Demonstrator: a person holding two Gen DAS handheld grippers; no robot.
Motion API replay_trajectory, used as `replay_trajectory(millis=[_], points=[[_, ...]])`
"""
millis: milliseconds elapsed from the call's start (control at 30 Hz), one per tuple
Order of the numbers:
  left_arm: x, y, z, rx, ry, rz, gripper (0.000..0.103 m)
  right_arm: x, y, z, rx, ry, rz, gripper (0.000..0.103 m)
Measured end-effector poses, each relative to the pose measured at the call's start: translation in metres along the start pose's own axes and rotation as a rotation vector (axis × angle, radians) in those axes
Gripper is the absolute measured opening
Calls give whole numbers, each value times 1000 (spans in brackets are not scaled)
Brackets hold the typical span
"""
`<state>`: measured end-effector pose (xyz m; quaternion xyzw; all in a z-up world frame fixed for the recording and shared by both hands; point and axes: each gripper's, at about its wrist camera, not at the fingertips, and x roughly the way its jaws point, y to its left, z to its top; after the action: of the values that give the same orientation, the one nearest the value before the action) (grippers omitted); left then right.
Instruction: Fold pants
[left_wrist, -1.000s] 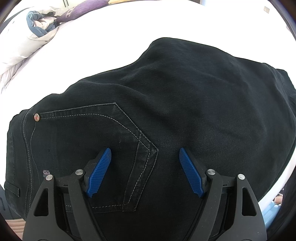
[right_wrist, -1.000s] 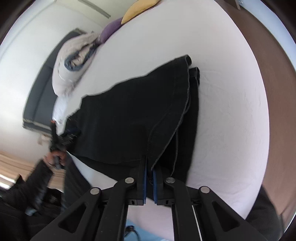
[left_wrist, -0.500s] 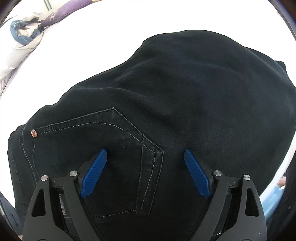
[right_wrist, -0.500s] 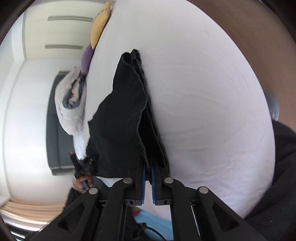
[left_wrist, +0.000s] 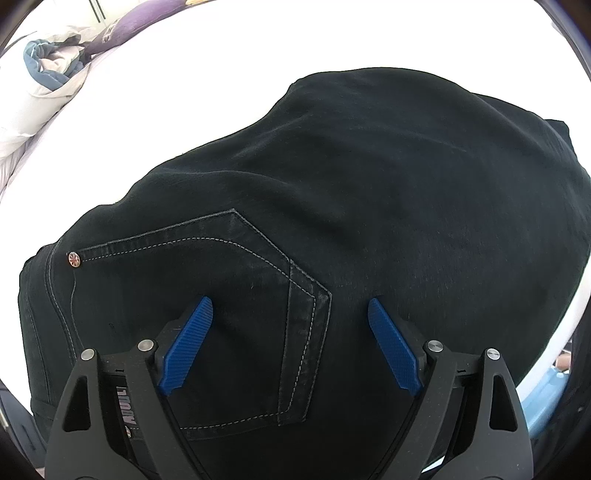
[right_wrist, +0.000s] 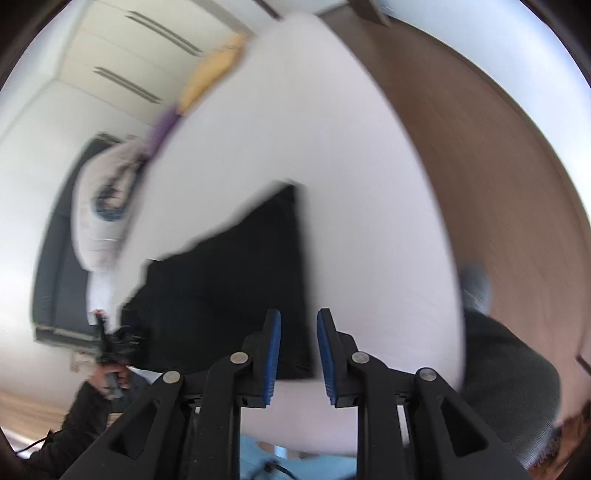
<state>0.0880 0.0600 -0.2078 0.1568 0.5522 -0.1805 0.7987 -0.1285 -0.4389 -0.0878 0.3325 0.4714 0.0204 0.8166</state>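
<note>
A: Where do we see the pants (left_wrist: 369, 206) against our left tongs (left_wrist: 290, 314)?

B: Directly beneath them. The black pants lie folded on the white bed (left_wrist: 192, 81), and the left tongs point down over the back pocket (left_wrist: 236, 306). Its blue pads (left_wrist: 188, 345) stand wide apart, one on each side of the pocket's stitched corner, gripping nothing.

A: And our right tongs (right_wrist: 298, 332)?

B: They hover above the near end of the pants (right_wrist: 236, 291), by the straight folded edge. The jaws are opening, with a clear gap, and no cloth is between them. That view is blurred.

A: What do we count?

B: One pair of pants, two tongs, one pocket with one copper rivet (left_wrist: 73, 259). At the far end of the bed we see one crumpled white and blue duvet (left_wrist: 40, 74), one purple pillow (left_wrist: 140, 24), and in the right view one yellow pillow (right_wrist: 210, 79).
</note>
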Motion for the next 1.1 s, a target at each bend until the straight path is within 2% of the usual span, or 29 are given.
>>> replay_trajectory(millis=[67, 133, 267, 333, 400, 467, 500, 533, 567, 633, 733, 833, 933, 1000, 1033, 1067, 1100], points=[[-1, -2, -1, -6, 1, 4, 88, 11, 38, 10, -69, 4, 113, 24], [-4, -2, -5, -13, 4, 14, 88, 39, 81, 16, -138, 45, 195, 24], [-7, -6, -9, -23, -5, 39, 88, 121, 150, 17, -192, 157, 293, 24], [-6, -7, -11, -46, -18, 30, 88, 169, 169, 15, -182, 235, 328, 24], [-8, -5, -13, -60, -27, 29, 88, 218, 181, 12, -168, 292, 315, 24], [-9, -5, -15, -65, -35, 36, 88, 251, 182, 13, -219, 300, 219, 24], [-10, -6, -17, -67, -40, 37, 88, 264, 186, 10, -235, 296, 171, 14], [-12, -3, -18, -69, -45, 35, 88, 273, 174, 14, -211, 292, 142, 0], [-13, -2, -21, -75, -52, 30, 88, 277, 163, 20, -159, 283, 160, 0], [-15, 0, -24, -87, -68, 25, 88, 266, 139, 30, -66, 205, 181, 0], [-16, 5, -33, -115, -97, 25, 88, 233, 103, 46, -6, 61, 109, 0], [-16, 6, -33, -154, -106, 29, 88, 200, 74, 44, 65, -25, 44, 0], [-17, 4, -34, -172, -112, 40, 88, 163, 64, 31, 60, -148, -136, 0], [-19, 4, -37, -183, -112, 49, 88, 143, 57, 18, 87, -187, -211, 1], [-15, -6, -29, -185, -112, 57, 88, 135, 59, 15, 97, -187, -223, 11], [-19, -11, -29, -184, -121, 67, 88, 126, 63, 10, 85, -189, -190, 15], [-23, -17, -28, -179, -141, 67, 88, 119, 72, 3, 49, -190, -100, 27]])
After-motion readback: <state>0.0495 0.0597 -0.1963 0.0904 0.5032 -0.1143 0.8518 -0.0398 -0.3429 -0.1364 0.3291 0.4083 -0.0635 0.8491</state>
